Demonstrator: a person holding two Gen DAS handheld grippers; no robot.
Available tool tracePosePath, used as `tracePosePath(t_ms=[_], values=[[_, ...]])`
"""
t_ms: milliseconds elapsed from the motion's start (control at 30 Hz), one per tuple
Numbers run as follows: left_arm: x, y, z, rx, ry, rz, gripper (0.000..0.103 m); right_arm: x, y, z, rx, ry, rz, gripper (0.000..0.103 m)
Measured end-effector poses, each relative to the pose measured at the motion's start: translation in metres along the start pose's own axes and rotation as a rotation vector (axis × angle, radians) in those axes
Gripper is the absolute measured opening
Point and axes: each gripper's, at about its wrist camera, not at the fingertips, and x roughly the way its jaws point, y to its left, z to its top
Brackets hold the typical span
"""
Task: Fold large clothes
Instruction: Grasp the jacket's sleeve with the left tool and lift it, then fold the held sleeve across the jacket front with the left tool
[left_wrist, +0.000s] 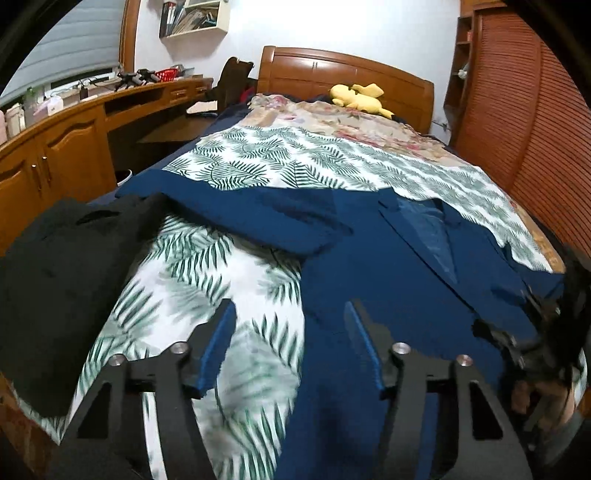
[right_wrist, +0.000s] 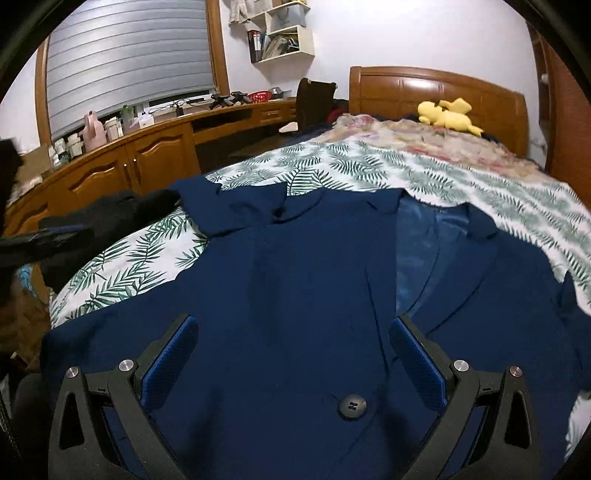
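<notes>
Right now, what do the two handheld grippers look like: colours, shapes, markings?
Both are alike. The left gripper and right gripper each have two angular matte-black fingers with cut-out openings, round silver bolt heads at the joints, and flat blue textured pads on the inner faces. No cables show.

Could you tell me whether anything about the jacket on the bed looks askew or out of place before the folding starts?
Yes. The blue jacket lies front up, but its sleeve is flung sideways across the sheet and bunched, its end meeting the black garment. Both the left gripper and the right gripper are open, holding nothing.
</notes>
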Motion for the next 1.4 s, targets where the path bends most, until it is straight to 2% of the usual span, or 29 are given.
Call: tracePosePath(t_ms=[133, 400, 567, 700, 967, 1000, 1067, 1100, 1133, 1233, 1400], values=[[0.028, 0.016, 0.032, -0.040, 0.007, -0.001, 0.059, -0.001, 0.005, -0.003, -0.013, 0.012, -0.009, 0.103], [0.070, 0.036, 0.069, -0.106, 0.055, -0.001, 0.059, 0.007, 0.022, 0.006, -0.059, 0.012, -0.057, 0.103], [0.102, 0.051, 0.075, -0.178, 0.104, -0.015, 0.059, 0.018, 0.028, 0.009, -0.062, 0.011, -0.060, 0.103], [0.129, 0.066, 0.073, -0.290, 0.148, -0.035, 0.059, 0.019, 0.030, 0.007, -0.069, 0.006, -0.064, 0.103], [0.179, 0.078, 0.070, -0.354, 0.212, -0.013, 0.059, 0.021, 0.030, 0.006, -0.071, 0.011, -0.063, 0.103], [0.184, 0.079, 0.071, -0.357, 0.215, -0.016, 0.054, 0.021, 0.030, 0.005, -0.071, 0.014, -0.062, 0.103], [0.191, 0.075, 0.075, -0.330, 0.227, -0.010, 0.032, 0.023, 0.030, 0.005, -0.069, 0.018, -0.061, 0.103], [0.192, 0.071, 0.078, -0.298, 0.228, 0.001, 0.010, 0.023, 0.030, 0.005, -0.069, 0.017, -0.061, 0.103], [0.188, 0.060, 0.084, -0.227, 0.211, 0.020, 0.006, 0.023, 0.030, 0.004, -0.069, 0.016, -0.060, 0.103], [0.162, 0.035, 0.099, -0.132, 0.137, 0.018, 0.004, 0.024, 0.028, 0.004, -0.068, 0.016, -0.061, 0.103], [0.116, -0.013, 0.114, -0.030, 0.092, -0.039, 0.004, 0.019, 0.028, 0.004, -0.063, 0.001, -0.060, 0.103]])
